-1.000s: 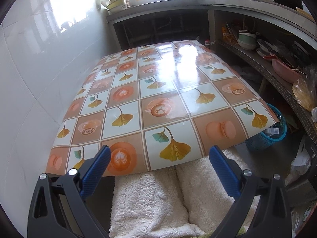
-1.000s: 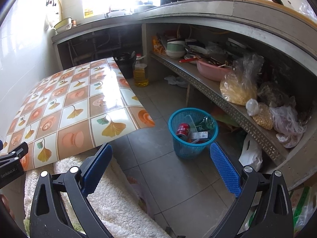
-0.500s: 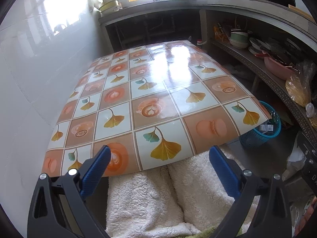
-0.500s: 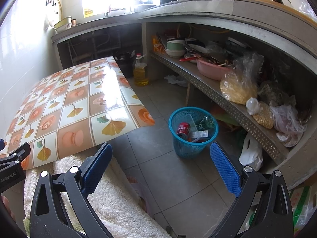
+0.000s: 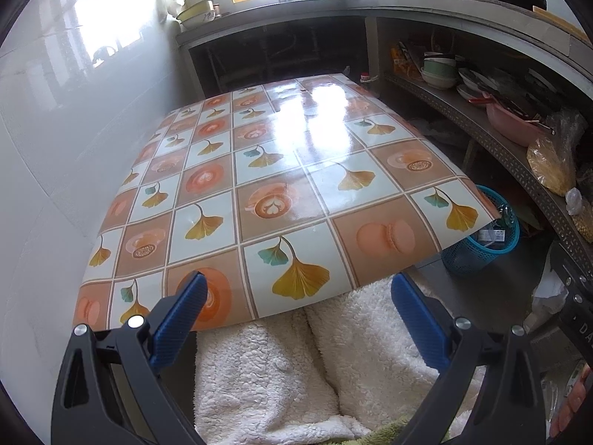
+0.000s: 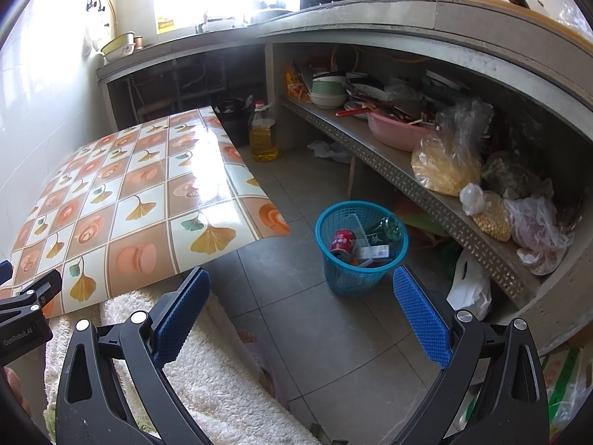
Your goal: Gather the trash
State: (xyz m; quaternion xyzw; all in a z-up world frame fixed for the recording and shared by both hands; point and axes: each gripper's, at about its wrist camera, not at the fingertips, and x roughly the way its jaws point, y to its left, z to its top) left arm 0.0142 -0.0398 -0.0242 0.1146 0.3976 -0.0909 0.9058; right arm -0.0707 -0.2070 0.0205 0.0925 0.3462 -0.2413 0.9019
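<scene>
A blue plastic basket (image 6: 361, 256) stands on the tiled floor to the right of the table. It holds a red can (image 6: 343, 241), a green bottle (image 6: 387, 228) and other trash. In the left wrist view only part of the basket (image 5: 481, 244) shows past the table's corner. My left gripper (image 5: 296, 296) is open and empty, low over the near edge of the patterned table (image 5: 281, 170). My right gripper (image 6: 296, 289) is open and empty, above the floor short of the basket.
White fleece-covered legs (image 5: 315, 363) lie under the table's near edge. A long shelf (image 6: 426, 189) on the right carries bowls, a pink basin (image 6: 396, 129) and food bags. An oil bottle (image 6: 263, 137) stands on the floor beyond the table. A white wall (image 5: 55, 148) is on the left.
The left gripper has drifted slightly, so the table sits a little lower and nearer in its view. The right view is almost unchanged. Both grippers stay open.
</scene>
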